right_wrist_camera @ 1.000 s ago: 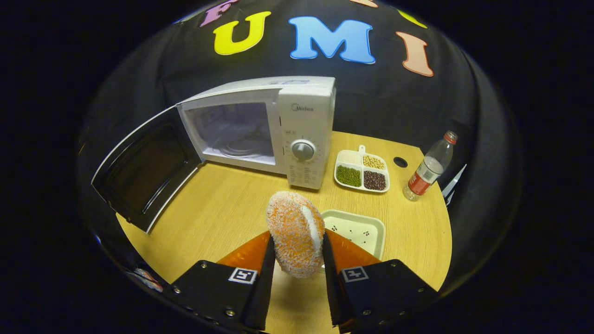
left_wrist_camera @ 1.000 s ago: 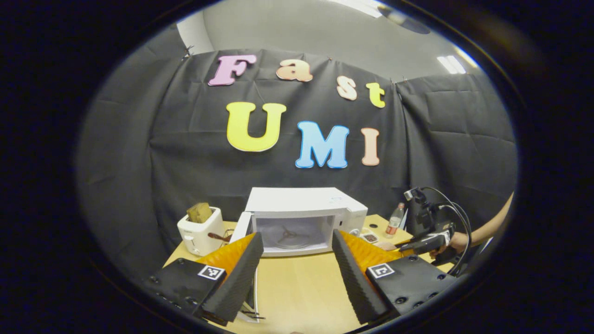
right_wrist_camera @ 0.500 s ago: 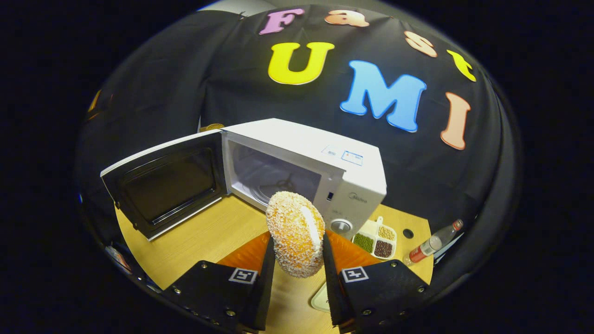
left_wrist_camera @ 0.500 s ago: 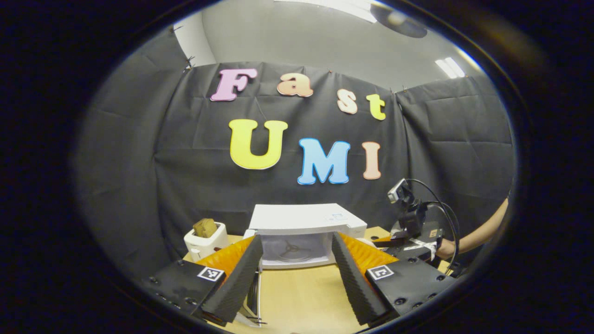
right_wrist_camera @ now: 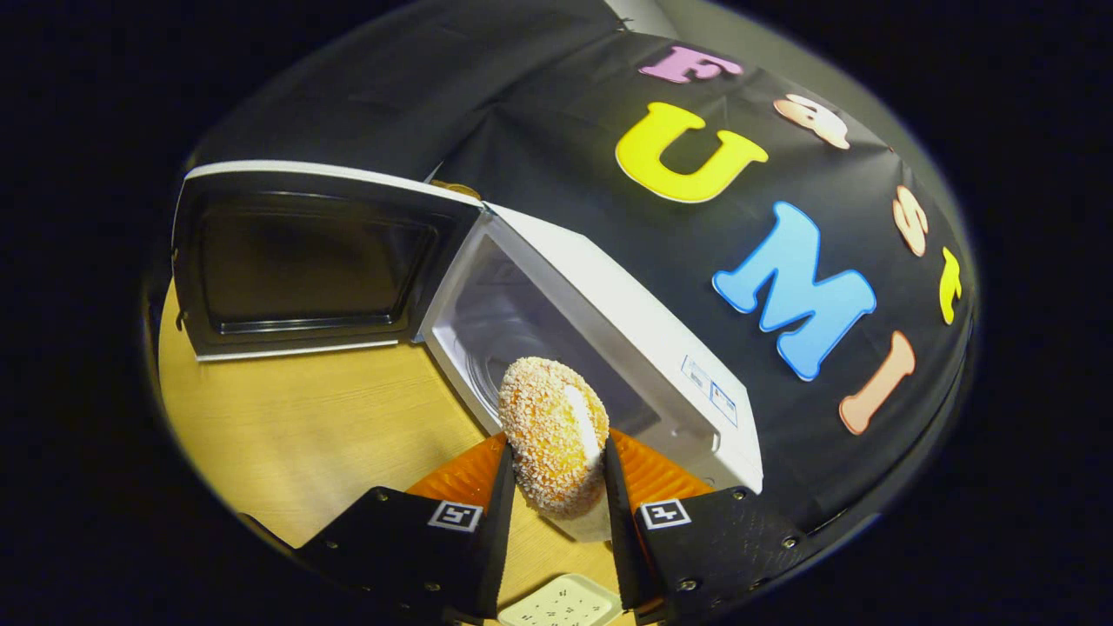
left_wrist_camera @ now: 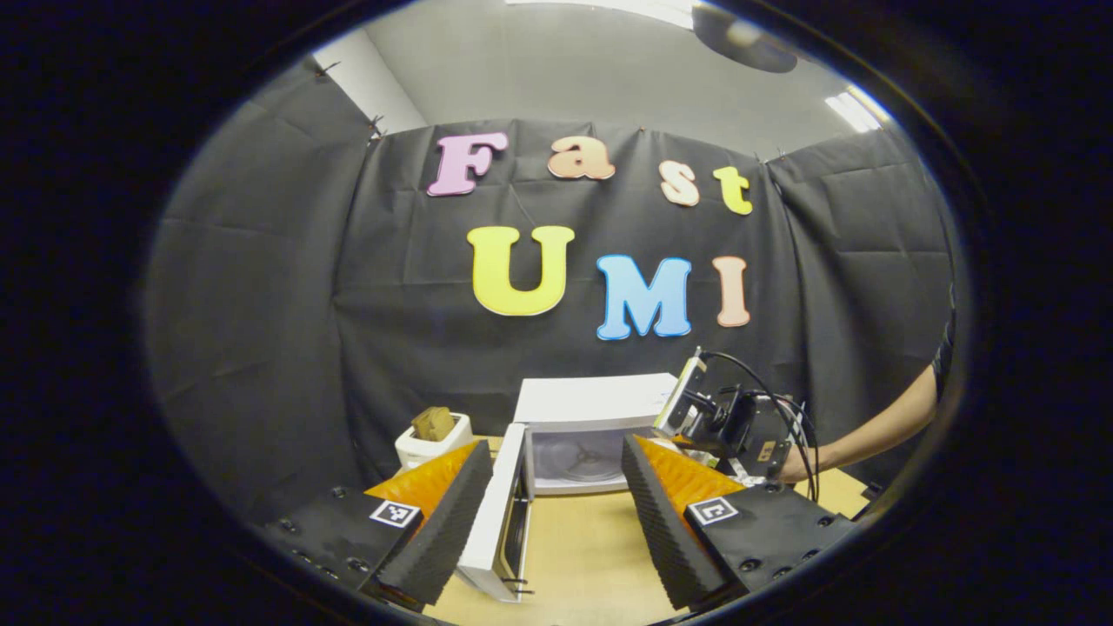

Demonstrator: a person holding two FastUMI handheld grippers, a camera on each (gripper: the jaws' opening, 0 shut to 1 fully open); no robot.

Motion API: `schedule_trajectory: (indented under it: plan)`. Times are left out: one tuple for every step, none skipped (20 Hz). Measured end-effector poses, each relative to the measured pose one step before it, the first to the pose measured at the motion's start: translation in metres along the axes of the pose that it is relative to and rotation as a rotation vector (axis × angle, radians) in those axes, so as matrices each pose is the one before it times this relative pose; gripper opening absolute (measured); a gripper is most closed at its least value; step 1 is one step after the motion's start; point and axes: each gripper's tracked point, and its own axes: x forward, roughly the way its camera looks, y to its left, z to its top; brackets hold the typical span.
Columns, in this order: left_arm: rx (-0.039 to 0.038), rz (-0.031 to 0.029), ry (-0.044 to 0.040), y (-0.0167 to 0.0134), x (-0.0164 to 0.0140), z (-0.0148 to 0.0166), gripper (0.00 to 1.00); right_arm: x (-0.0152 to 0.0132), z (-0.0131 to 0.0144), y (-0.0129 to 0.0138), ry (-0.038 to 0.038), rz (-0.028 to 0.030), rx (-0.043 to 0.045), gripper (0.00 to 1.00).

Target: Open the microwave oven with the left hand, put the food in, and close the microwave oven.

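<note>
Doughnut (right_wrist_camera: 556, 435) pinched on edge between the fingers of your right gripper (right_wrist_camera: 553, 513), the open microwave (right_wrist_camera: 591, 348) cavity waits just ahead at 12 o'clock, while your left gripper (left_wrist_camera: 556, 522) hangs spread and empty beside the door (left_wrist_camera: 500, 513).

The left gripper view looks level from farther back over the surface (left_wrist_camera: 574, 556) at the open microwave (left_wrist_camera: 591, 426). The right gripper view, tilted, sits close to the same microwave (right_wrist_camera: 609, 330).

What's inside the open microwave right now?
The microwave cavity holds a bare turntable. In the right gripper view, the held pastry hides some of the floor.
</note>
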Motion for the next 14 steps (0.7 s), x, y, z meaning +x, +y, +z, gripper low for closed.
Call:
schedule_trajectory:
  plan:
    - [0.00090,0.01507,0.00530,0.00218,-0.00379,-0.00081,0.94,0.01021,-0.00298,0.00397,0.00173,0.00269,-0.03093,0.52]
    - [0.00262,0.01458,0.00738,0.00285,-0.00267,-0.00055,0.94,0.01005,-0.00187,0.00225,0.00645,-0.00034,-0.03091,0.52]
    - [0.00532,0.01457,0.00875,0.00286,-0.00272,-0.00191,0.94,0.00719,-0.00132,0.00134,0.00037,-0.00577,-0.02843,0.52]
    - [0.00771,0.01430,0.00912,0.00278,-0.00113,-0.00101,0.94,0.00759,-0.00144,0.00145,0.00270,-0.00334,-0.03409,0.52]
    - [0.00866,0.01347,0.00675,0.00222,-0.00068,0.00059,0.94,0.01214,0.00160,0.00205,-0.00362,-0.00815,-0.03701,0.52]
    - [0.00580,0.01032,0.00783,0.00112,-0.00035,-0.00164,0.99,0.01234,0.00053,0.00085,-0.00247,-0.00741,-0.04014,0.52]
    - [0.00235,0.00969,0.00867,0.00151,-0.00042,-0.00109,0.94,0.01231,-0.00006,0.00258,0.00259,-0.00270,-0.03644,0.52]
    - [-0.00157,0.01018,0.00792,0.00293,-0.00262,-0.00051,0.94,0.00943,-0.00225,0.00352,0.00732,0.00030,-0.02780,0.52]
    - [-0.00334,0.01000,0.00341,0.00130,-0.00180,-0.00070,0.94,0.00955,-0.00284,0.00334,0.00559,-0.00277,-0.02446,0.52]
    - [-0.00471,0.01121,0.00189,0.00201,-0.00129,-0.00051,0.94,0.00885,-0.00064,0.00021,0.00584,-0.01167,-0.02473,0.52]
    - [-0.00587,0.01304,0.00523,0.00294,-0.00212,-0.00080,0.94,0.00957,-0.00041,-0.00060,0.00892,-0.00977,-0.02820,0.52]
    - [-0.00343,0.01257,0.00571,0.00323,-0.00164,-0.00322,0.94,0.01061,0.00127,-0.00099,0.00359,-0.00400,-0.01981,0.52]
    - [0.00007,0.01372,0.00492,0.00290,-0.00197,-0.00056,0.94,0.01105,0.00147,-0.00031,-0.00263,-0.00049,-0.01656,0.52]
    - [0.00000,0.01171,0.00565,0.00193,-0.00226,-0.00216,0.94,0.00394,0.00134,-0.00083,-0.00468,-0.00587,-0.01212,0.52]
